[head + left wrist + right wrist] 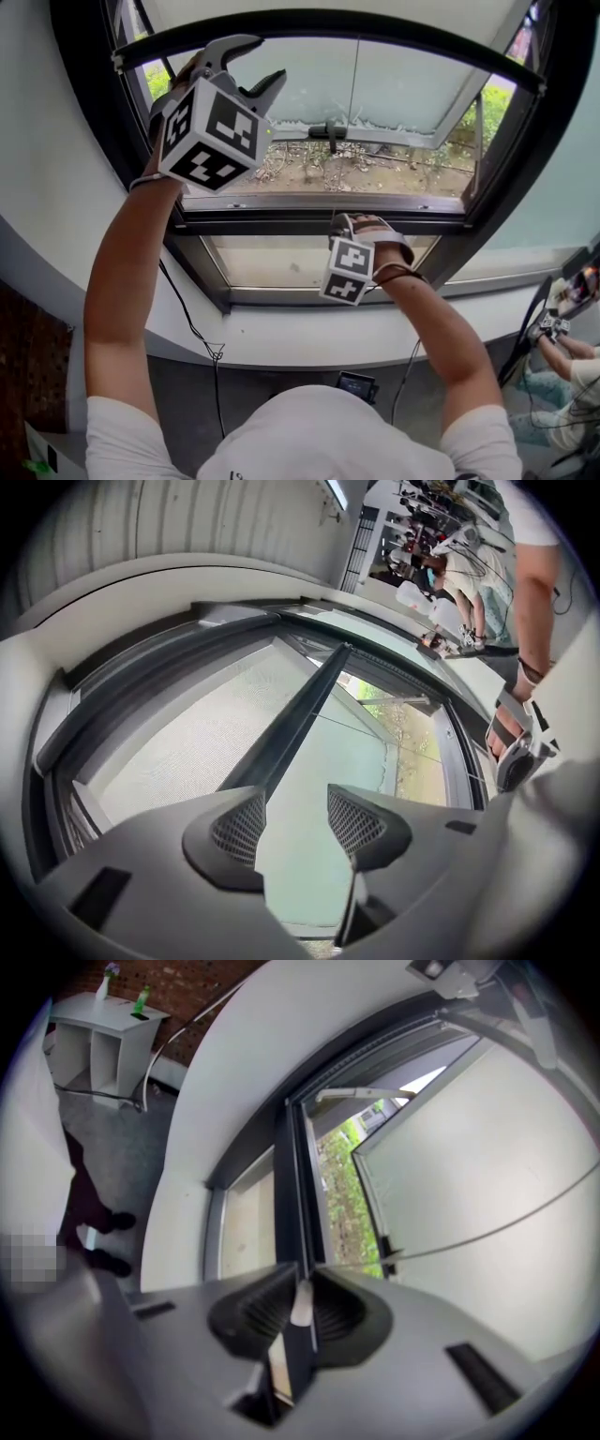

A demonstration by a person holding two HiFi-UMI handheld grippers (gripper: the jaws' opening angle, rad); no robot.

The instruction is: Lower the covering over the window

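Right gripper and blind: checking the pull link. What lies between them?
A thin cord, from the right gripper's shut jaws toward the blind; right gripper view shows it.

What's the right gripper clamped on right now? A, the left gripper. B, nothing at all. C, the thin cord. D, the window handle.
C: in the right gripper view, the right gripper has its jaws closed on the white end of the cord, which runs off to the right from between them.
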